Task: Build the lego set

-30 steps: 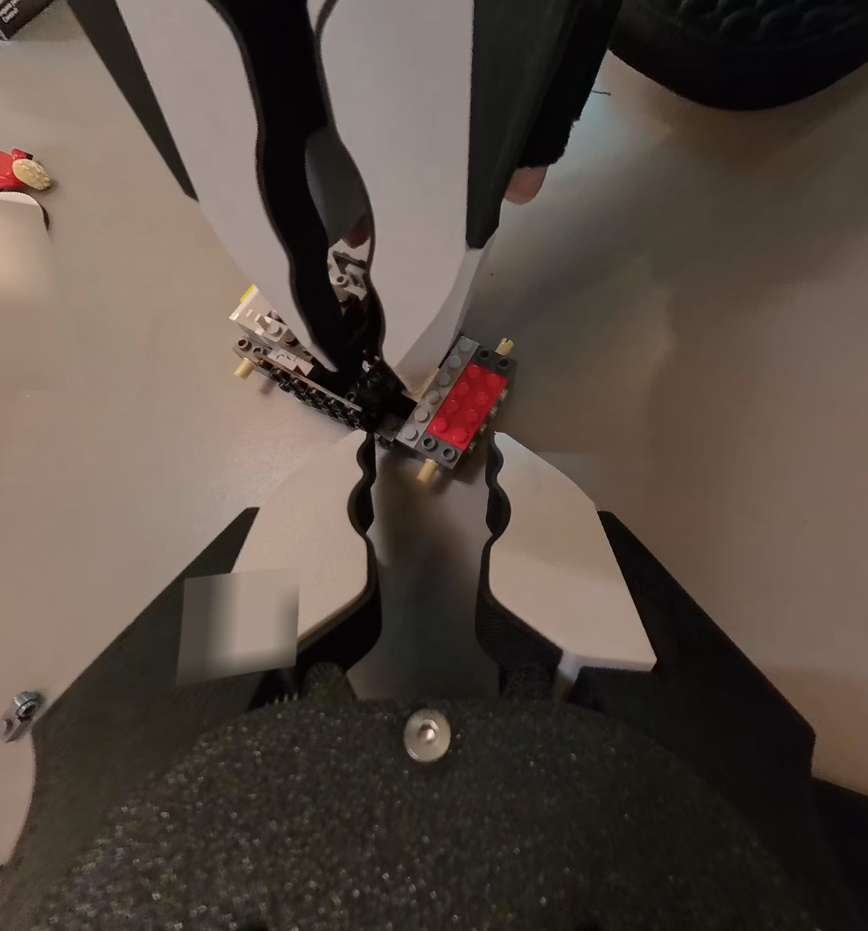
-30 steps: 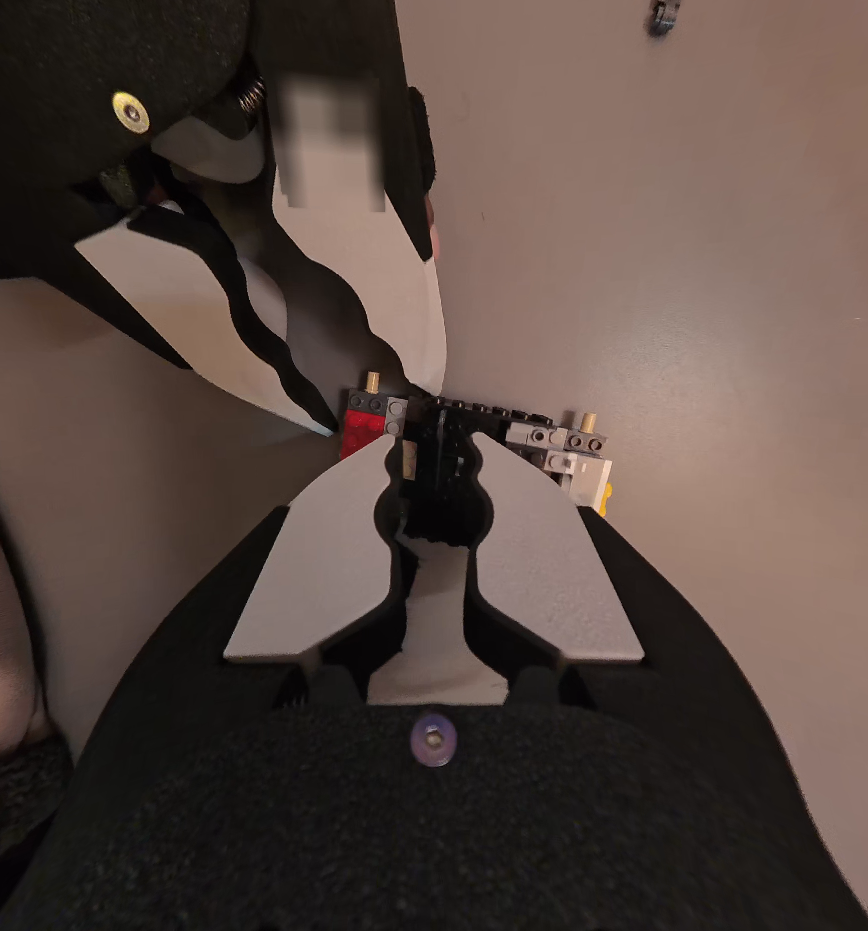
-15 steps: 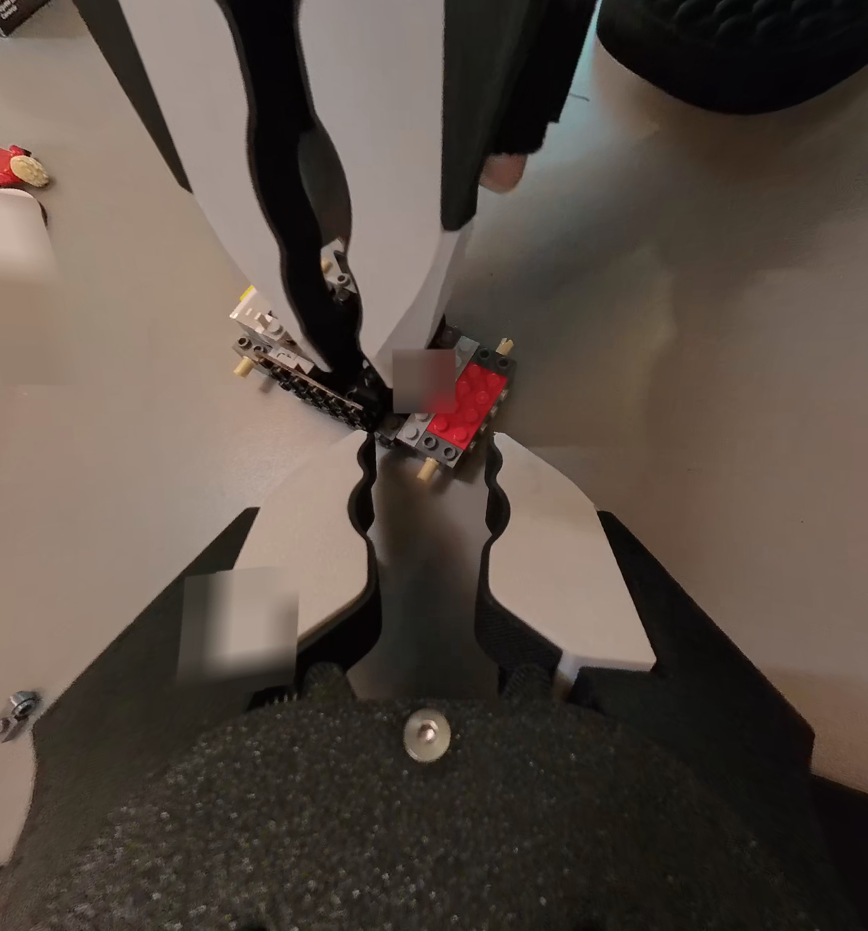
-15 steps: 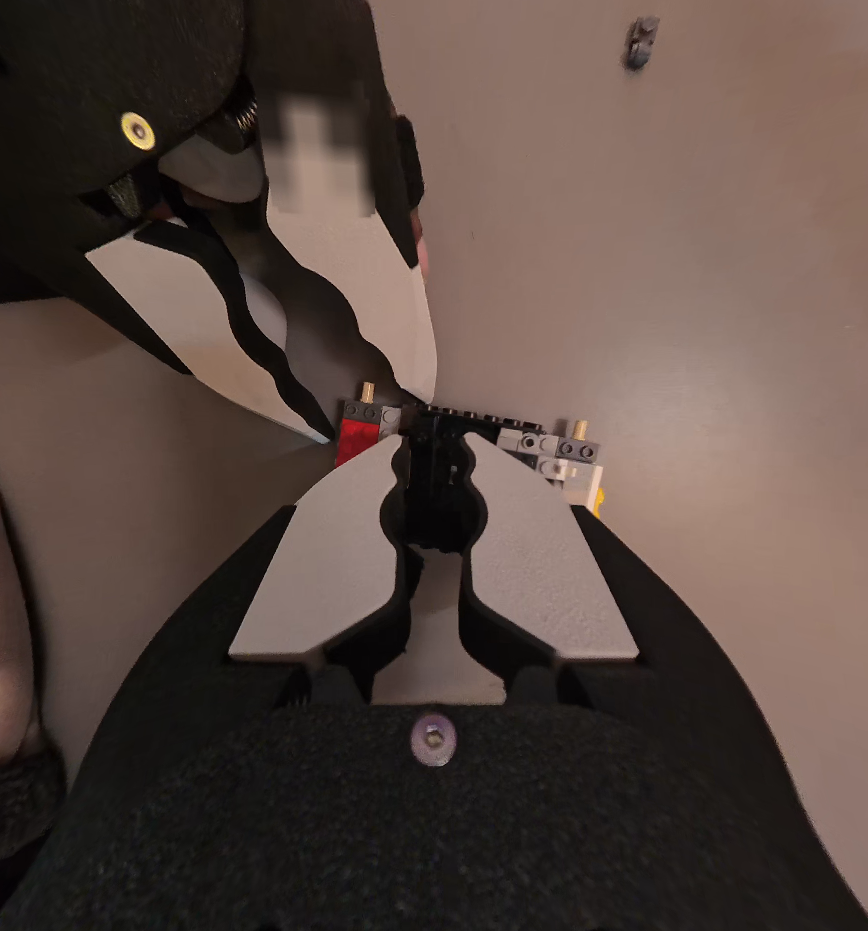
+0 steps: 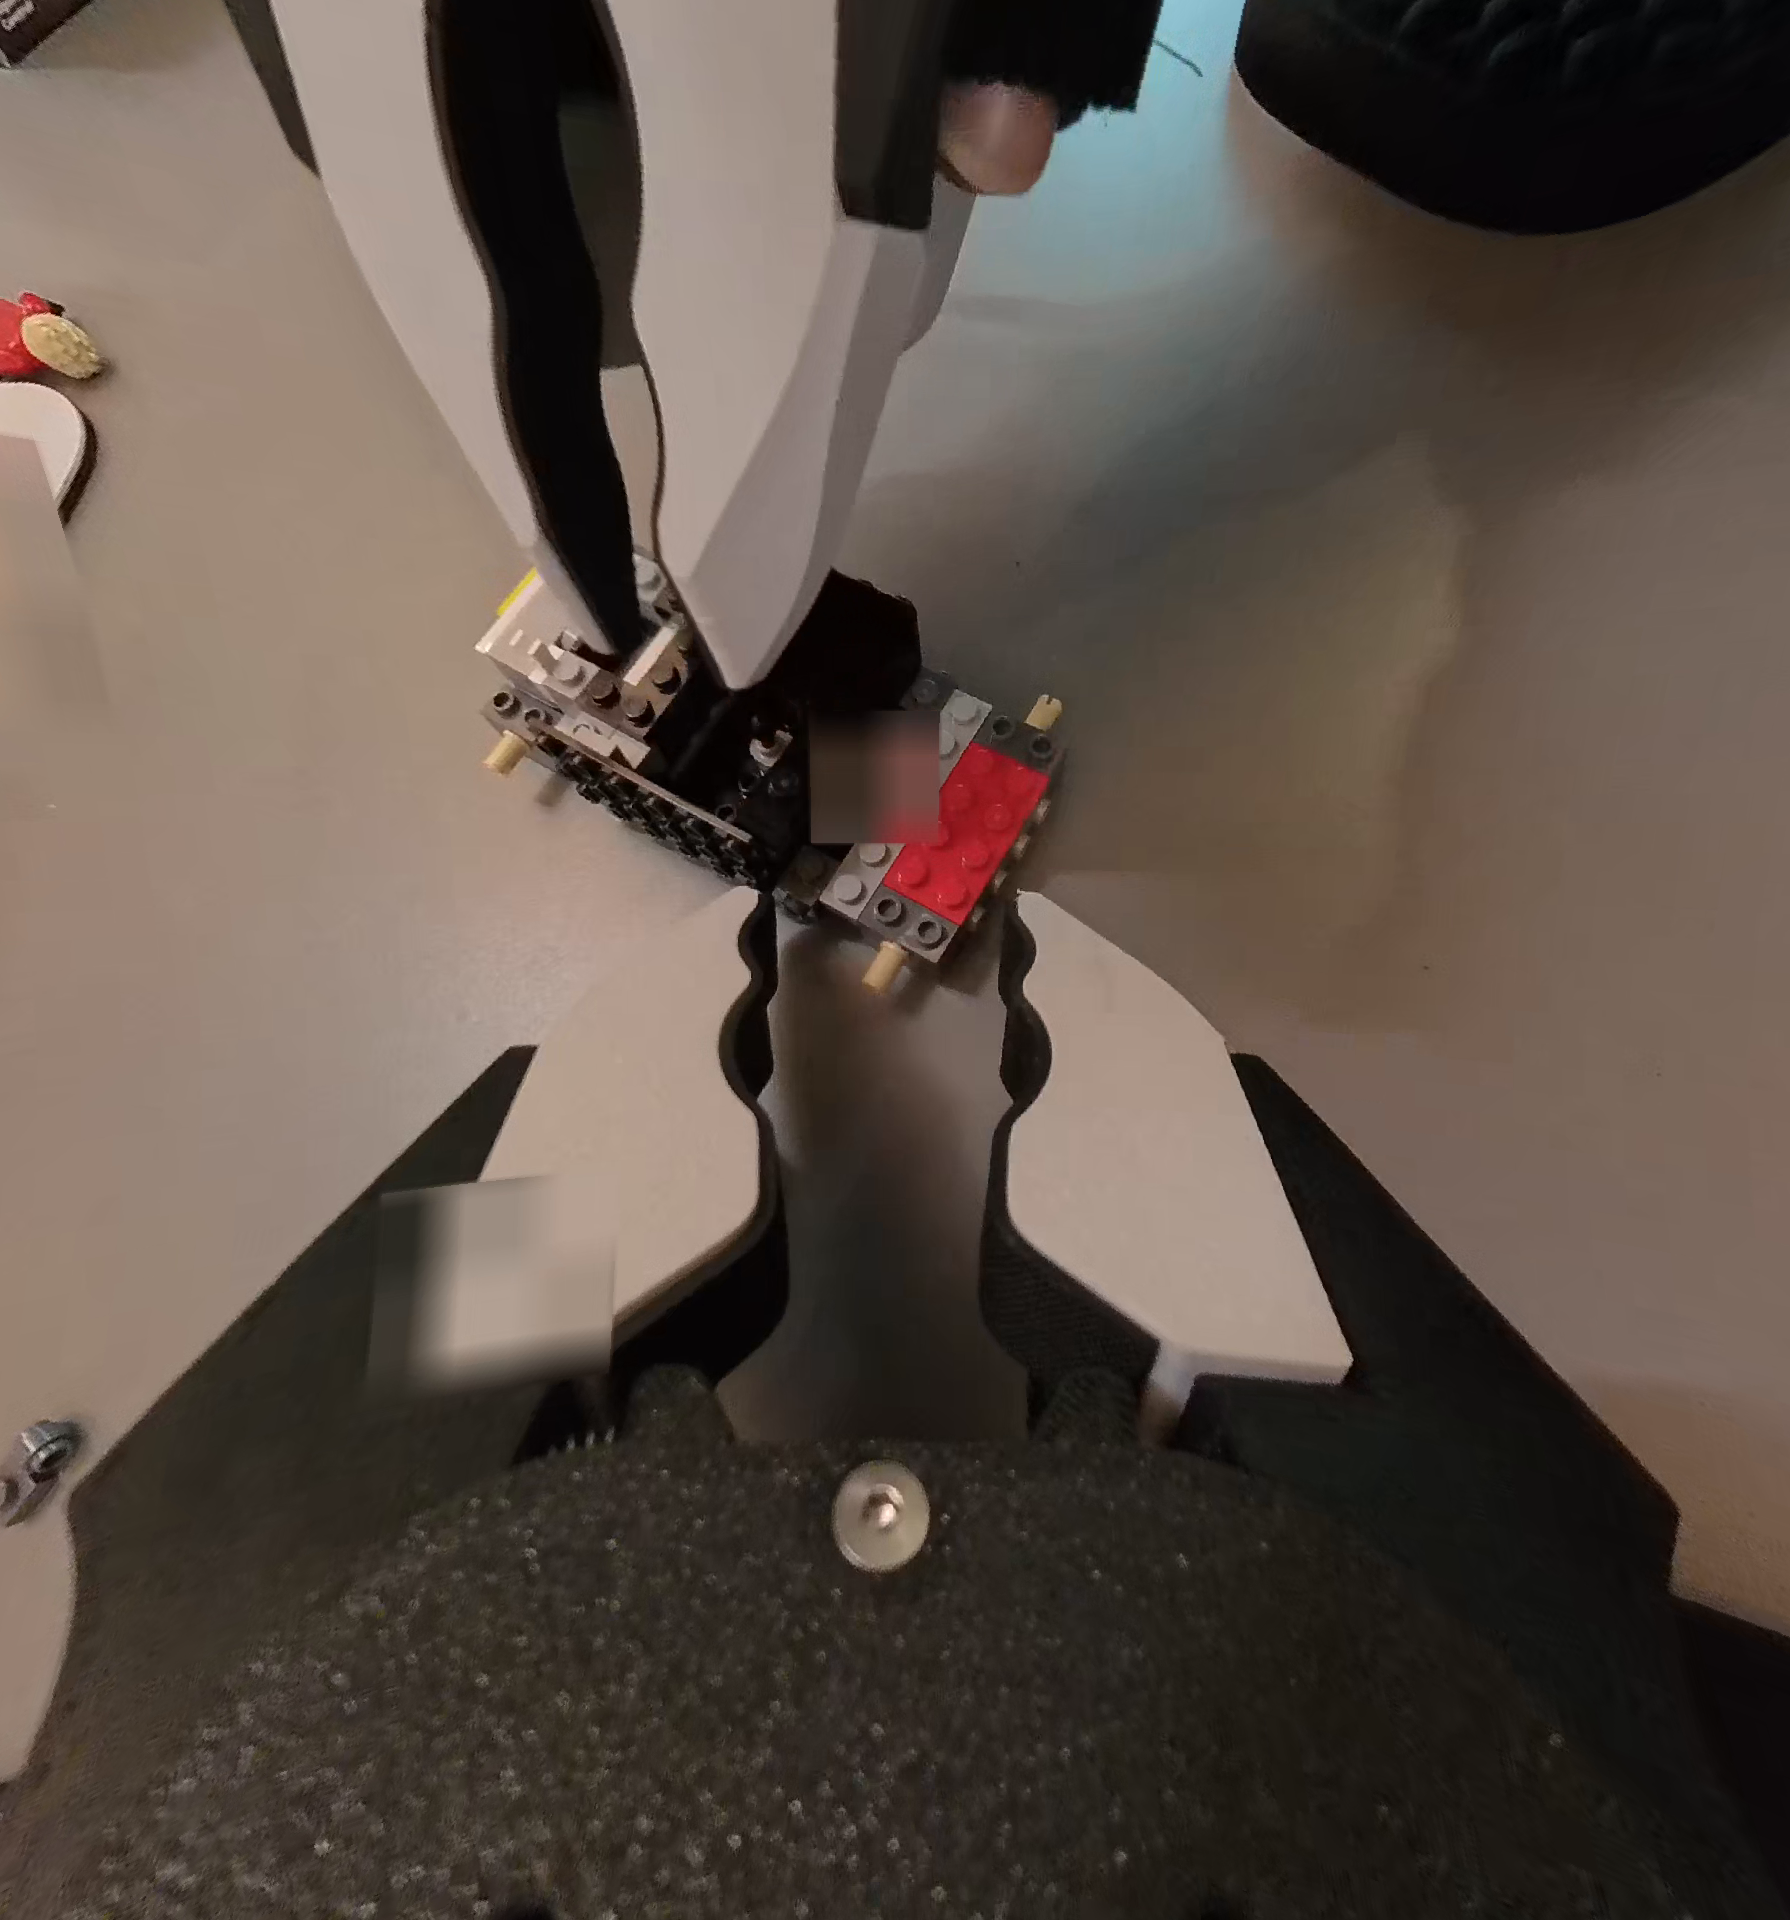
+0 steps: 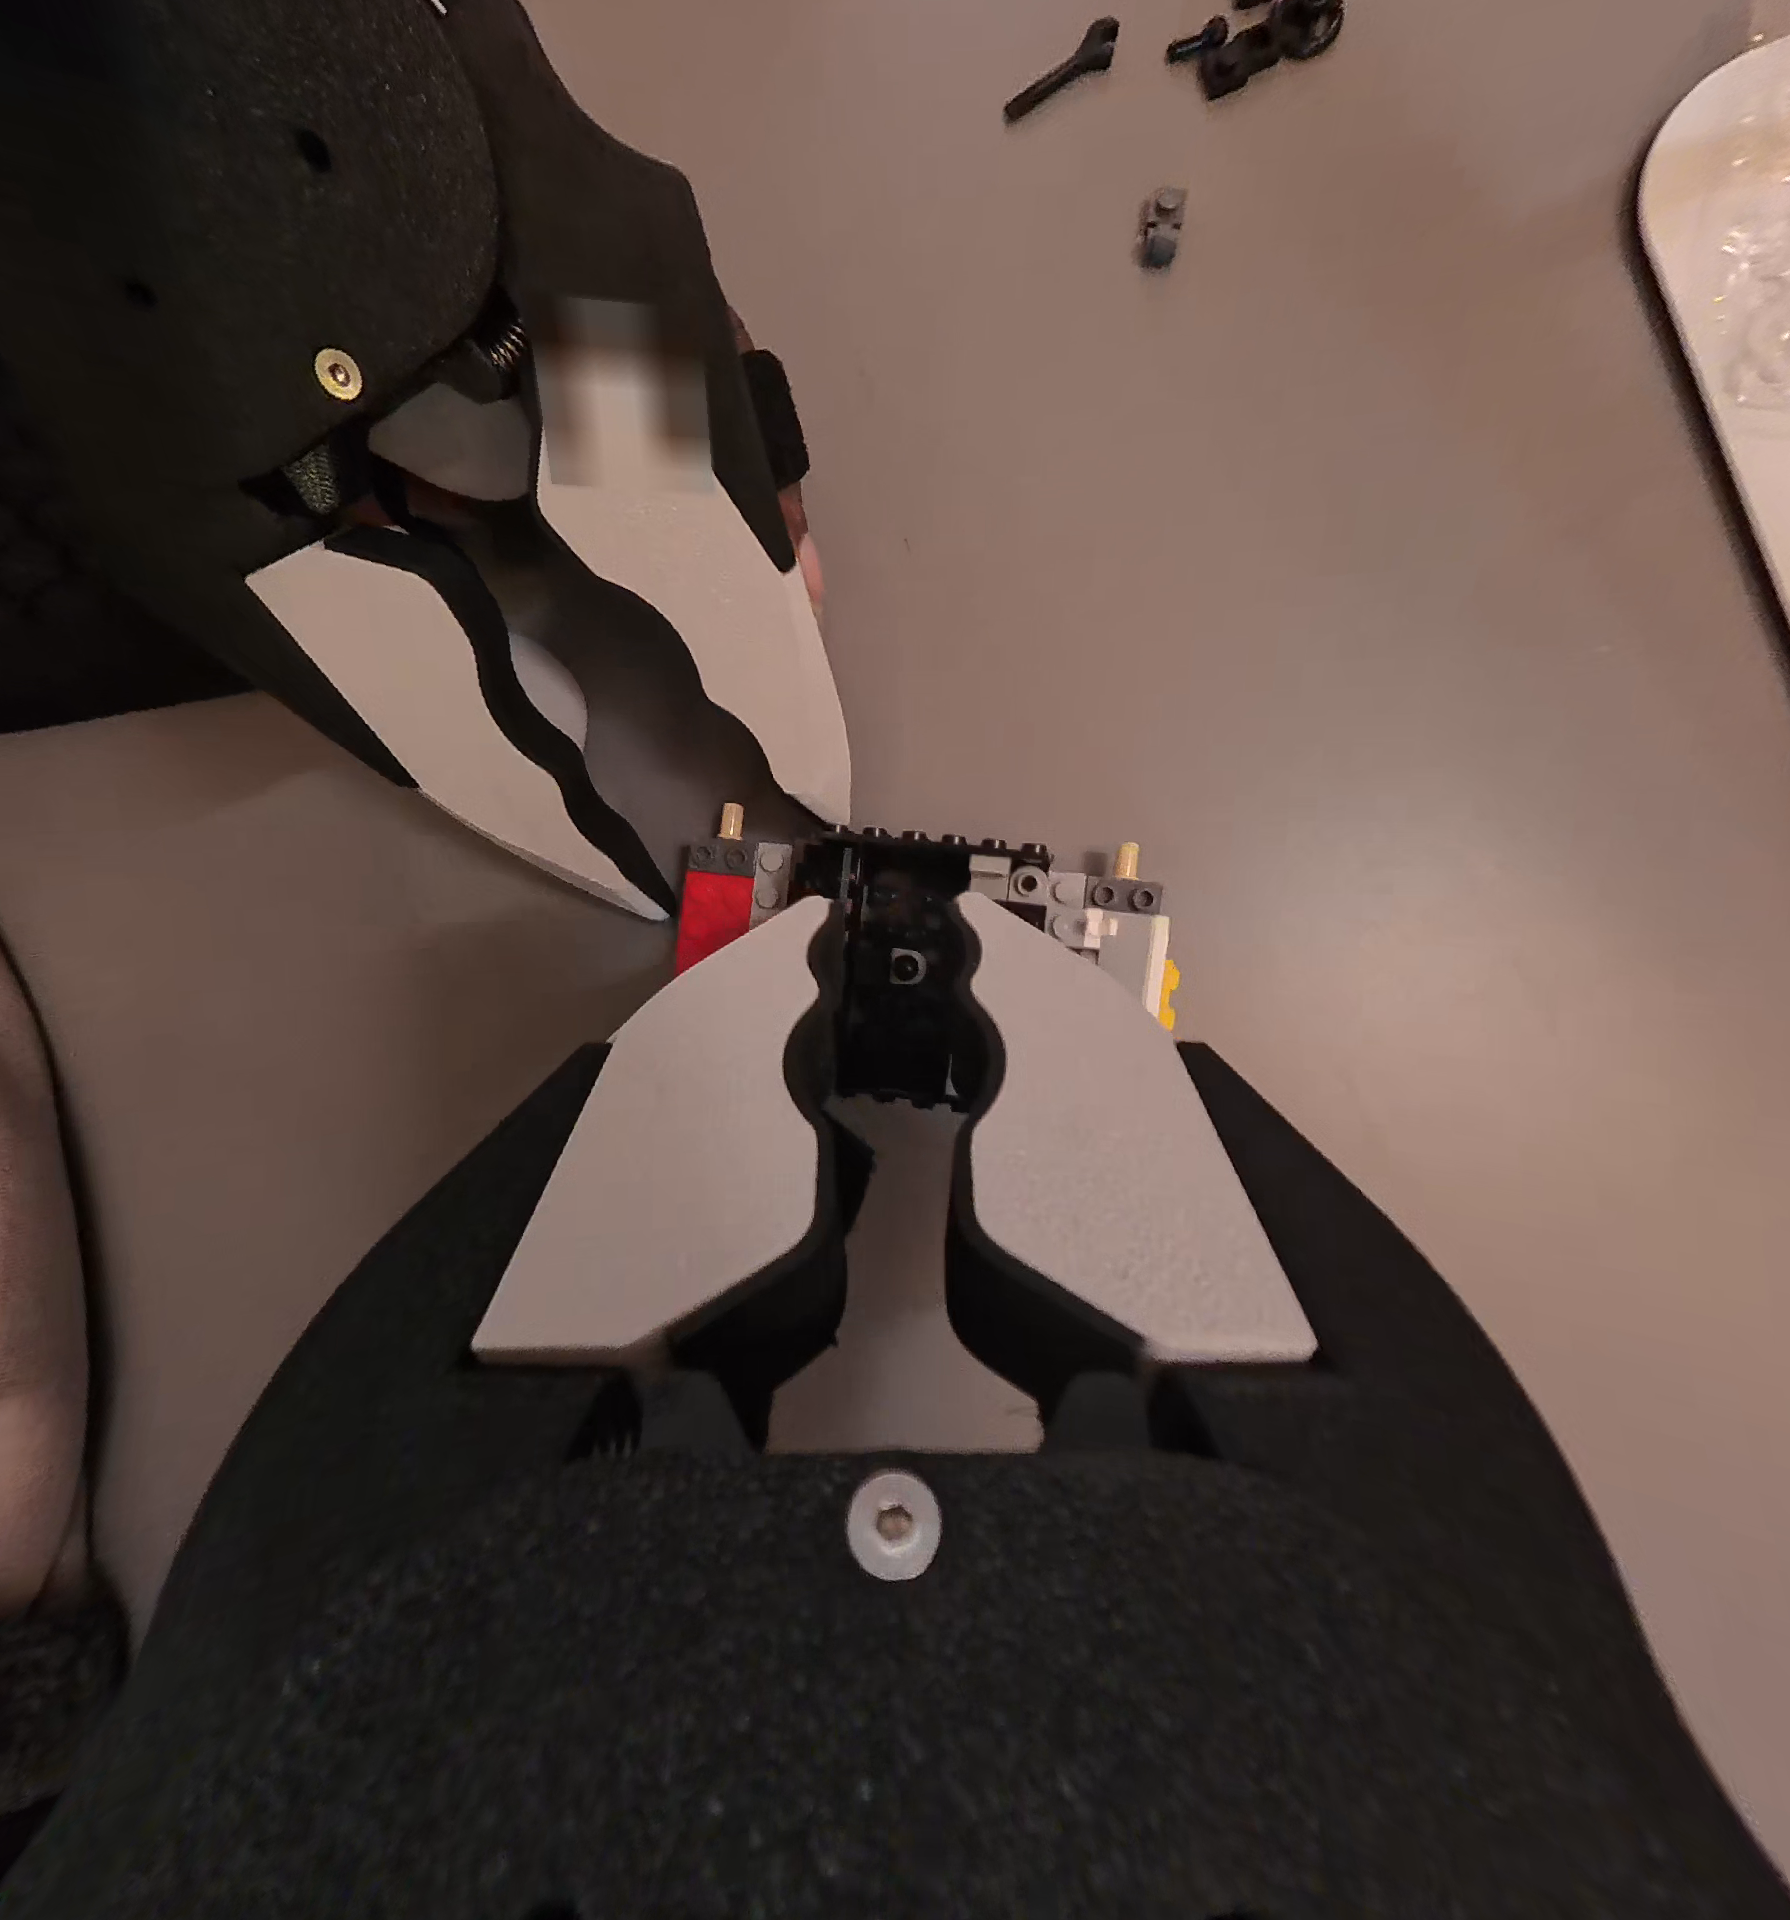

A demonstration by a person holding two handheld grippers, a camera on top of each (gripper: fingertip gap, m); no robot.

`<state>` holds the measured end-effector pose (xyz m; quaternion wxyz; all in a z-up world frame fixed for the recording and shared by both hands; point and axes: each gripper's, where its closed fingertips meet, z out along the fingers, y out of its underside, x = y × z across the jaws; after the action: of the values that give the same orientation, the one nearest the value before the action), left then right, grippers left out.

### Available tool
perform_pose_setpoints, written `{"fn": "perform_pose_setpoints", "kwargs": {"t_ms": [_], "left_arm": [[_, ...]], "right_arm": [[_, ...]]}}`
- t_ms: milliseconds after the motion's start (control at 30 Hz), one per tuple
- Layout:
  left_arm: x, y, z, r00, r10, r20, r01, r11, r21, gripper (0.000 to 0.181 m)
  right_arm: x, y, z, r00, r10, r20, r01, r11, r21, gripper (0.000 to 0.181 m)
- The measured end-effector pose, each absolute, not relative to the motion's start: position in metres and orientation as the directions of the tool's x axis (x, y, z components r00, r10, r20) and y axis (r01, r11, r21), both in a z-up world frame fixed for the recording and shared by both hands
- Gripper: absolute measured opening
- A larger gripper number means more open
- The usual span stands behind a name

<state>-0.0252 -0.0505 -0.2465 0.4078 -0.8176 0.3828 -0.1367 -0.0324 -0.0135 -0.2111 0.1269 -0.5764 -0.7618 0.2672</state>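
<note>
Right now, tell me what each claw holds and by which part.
The right claw grips the lego build's black middle section. The left claw is open, holding nothing.

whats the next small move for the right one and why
Probably press the black piece down onto the lego chassis until it seats. The right hand-held gripper is shut on that piece directly over the black middle of the build, while the left hand-held gripper sits open at the red plate end, seemingly bracing it on the table.

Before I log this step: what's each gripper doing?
Left gripper: open, empty, beside the lego model.
Right gripper: shut on the model's black piece.
</note>
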Motion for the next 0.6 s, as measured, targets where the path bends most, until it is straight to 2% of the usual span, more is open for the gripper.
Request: {"fn": "perform_pose_setpoints", "kwargs": {"t_ms": [367,600], "left_arm": [[-0.0262,-0.0494,-0.2469,0.673,-0.735,-0.086,-0.512,-0.379,-0.771,0.04],[-0.0264,-0.049,-0.2469,0.674,-0.734,-0.084,-0.511,-0.381,-0.771,0.04]], "right_arm": [[-0.0254,-0.0054,-0.2124,-0.279,0.953,-0.115,0.809,0.169,-0.563,0.015],[-0.024,-0.0151,-0.2188,-0.353,0.93,-0.104,0.814,0.25,-0.525,0.008]]}}
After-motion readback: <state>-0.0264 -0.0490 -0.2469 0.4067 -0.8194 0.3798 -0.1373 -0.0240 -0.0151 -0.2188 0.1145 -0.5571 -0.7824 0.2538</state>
